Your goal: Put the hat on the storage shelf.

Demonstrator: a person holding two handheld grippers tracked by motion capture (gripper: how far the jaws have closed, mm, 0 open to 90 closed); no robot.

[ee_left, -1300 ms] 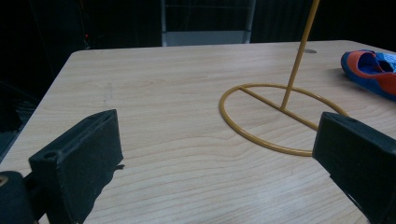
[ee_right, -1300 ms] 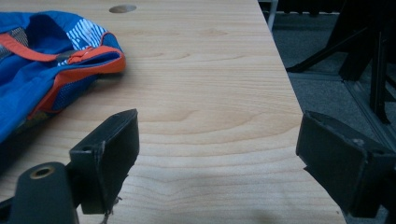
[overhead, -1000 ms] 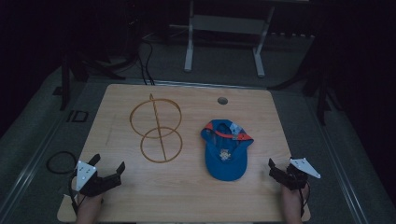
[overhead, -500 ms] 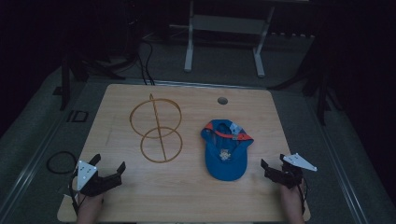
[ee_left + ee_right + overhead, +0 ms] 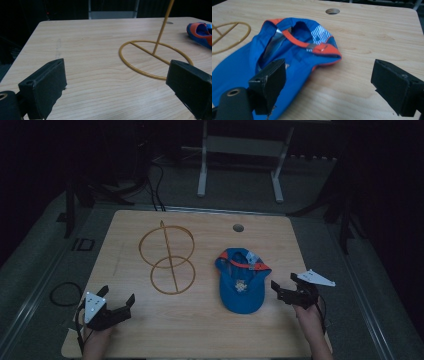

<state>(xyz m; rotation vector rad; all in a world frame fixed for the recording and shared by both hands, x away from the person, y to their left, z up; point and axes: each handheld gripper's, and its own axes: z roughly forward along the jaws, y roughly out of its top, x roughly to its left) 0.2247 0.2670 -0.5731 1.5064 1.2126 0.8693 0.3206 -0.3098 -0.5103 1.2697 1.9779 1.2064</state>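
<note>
blue cap [image 5: 240, 280] upside down on wooden table [image 5: 200, 330], nothing visible inside, left tool [image 5: 124, 306] and right tool [image 5: 280, 290] both spread apart

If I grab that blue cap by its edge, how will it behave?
The blue cap lies crumpled, so it is probably soft fabric that will droop from the right gripper. It looks light. Its flat brim likely stays stiffer than the crown.

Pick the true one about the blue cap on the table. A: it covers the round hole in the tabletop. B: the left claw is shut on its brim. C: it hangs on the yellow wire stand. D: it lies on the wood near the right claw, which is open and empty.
D: the blue cap lies flat on the table, beside the right claw, whose jaws stand apart with nothing between them.
</note>
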